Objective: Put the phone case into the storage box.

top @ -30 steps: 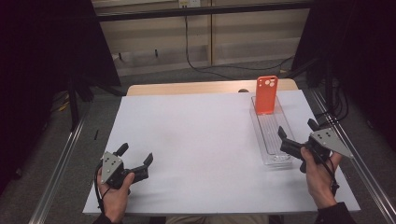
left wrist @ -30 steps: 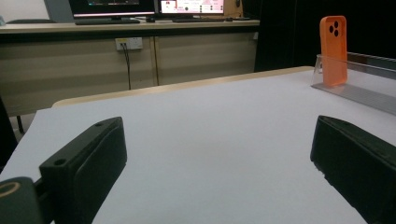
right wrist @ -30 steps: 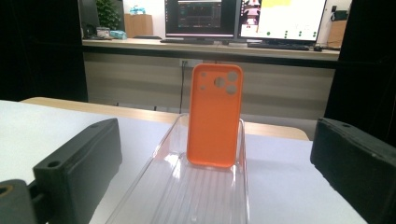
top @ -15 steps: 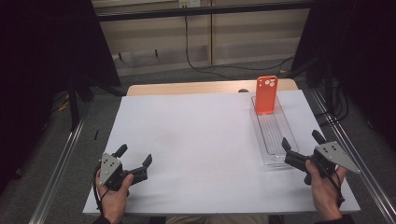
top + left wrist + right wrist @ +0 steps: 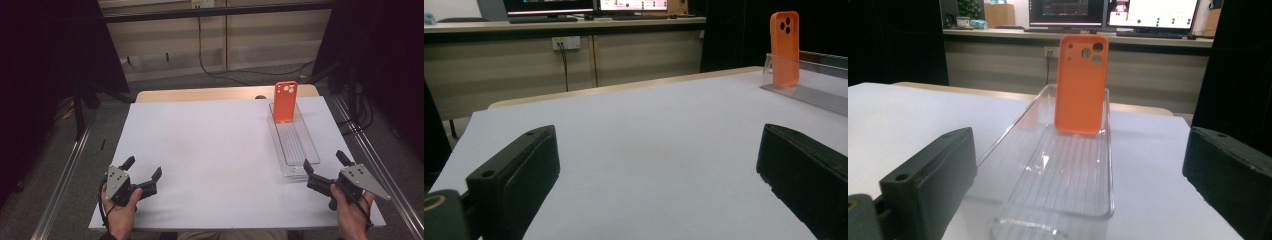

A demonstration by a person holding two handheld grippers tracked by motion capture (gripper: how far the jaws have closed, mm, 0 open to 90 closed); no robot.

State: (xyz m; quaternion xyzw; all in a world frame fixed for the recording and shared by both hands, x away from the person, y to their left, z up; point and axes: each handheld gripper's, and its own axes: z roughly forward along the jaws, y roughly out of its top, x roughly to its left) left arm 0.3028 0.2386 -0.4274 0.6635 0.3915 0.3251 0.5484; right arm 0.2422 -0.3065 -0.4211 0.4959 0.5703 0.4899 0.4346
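Right tongs [image 5: 324,164] have drawn back to 5 o'clock, apart and empty like left tongs [image 5: 143,168], leaving orange phone case [image 5: 285,101] upright in clear tray [image 5: 295,150]: placement looks complete.

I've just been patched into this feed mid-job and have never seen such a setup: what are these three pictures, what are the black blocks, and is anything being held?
No robot arm here: a person holds a two-jaw tool in each hand. The high view looks down on a white table, with the left gripper and right gripper near its close edge. The other two pictures come from cameras riding on those grippers; the black blocks at the bottom are their own jaws, spread apart with nothing between them. On the table lies a clear plastic tray, and an orange phone case stands upright at its far end. The right gripper view looks along that tray toward the case. Nothing is held.
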